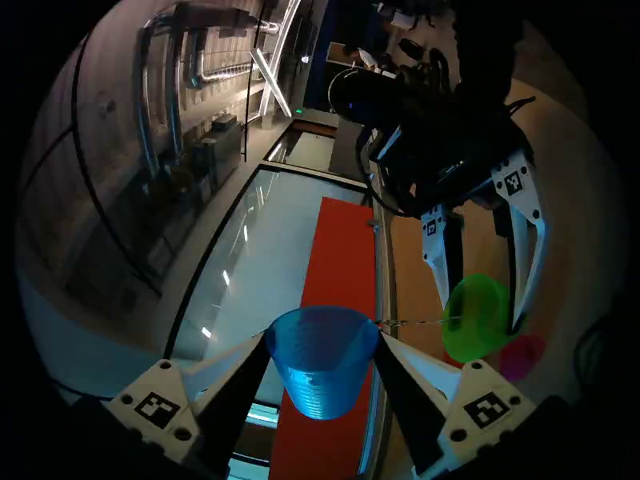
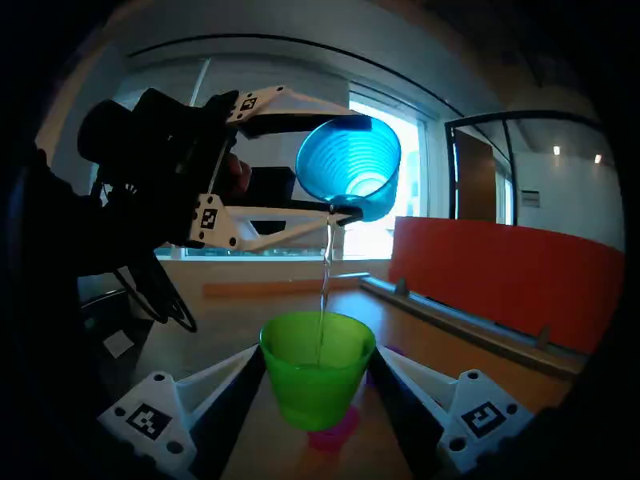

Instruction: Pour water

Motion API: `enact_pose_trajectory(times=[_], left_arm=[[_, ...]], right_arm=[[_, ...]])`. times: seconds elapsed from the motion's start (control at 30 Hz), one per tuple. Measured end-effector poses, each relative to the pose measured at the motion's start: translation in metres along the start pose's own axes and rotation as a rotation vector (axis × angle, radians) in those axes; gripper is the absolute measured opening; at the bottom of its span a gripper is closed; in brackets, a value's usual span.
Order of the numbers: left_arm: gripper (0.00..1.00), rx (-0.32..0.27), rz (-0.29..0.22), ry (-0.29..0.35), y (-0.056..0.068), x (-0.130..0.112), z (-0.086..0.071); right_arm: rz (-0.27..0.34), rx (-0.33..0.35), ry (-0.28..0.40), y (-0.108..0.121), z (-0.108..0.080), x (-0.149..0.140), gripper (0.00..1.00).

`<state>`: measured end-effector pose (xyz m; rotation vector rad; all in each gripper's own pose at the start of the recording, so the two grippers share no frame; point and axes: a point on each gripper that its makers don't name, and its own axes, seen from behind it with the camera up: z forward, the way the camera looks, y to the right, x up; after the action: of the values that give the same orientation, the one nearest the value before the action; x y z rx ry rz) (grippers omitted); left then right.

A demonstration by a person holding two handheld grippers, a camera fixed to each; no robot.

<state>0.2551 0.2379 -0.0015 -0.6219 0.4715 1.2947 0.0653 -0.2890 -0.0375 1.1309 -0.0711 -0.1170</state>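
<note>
Water (image 2: 325, 272) runs from the tilted blue cup (image 2: 350, 168) gripped by your left tongs (image 1: 320, 340) into the green cup (image 2: 316, 376) gripped by your right tongs (image 2: 317, 352). Red panel (image 2: 512, 272) alongside; pink thing (image 2: 334, 436) beneath, mostly hidden.

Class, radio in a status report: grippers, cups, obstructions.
Left gripper shut on blue cup, tipped. Right gripper shut on green cup, upright. Water stream landing in green cup. Nothing between them.

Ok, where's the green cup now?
Low centre in the right gripper view: the green cup, clamped in the right gripper, directly below the tilted blue cup.
</note>
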Motion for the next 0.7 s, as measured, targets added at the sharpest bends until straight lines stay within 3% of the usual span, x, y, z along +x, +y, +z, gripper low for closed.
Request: enact_pose_trajectory(times=[0.7], left_arm=[[0.87,0.003,0.043,0.005,-0.0007,0.0029,0.0013]], right_arm=[[0.001,-0.002,0.000,0.0019,-0.0003,0.0000,0.90]])
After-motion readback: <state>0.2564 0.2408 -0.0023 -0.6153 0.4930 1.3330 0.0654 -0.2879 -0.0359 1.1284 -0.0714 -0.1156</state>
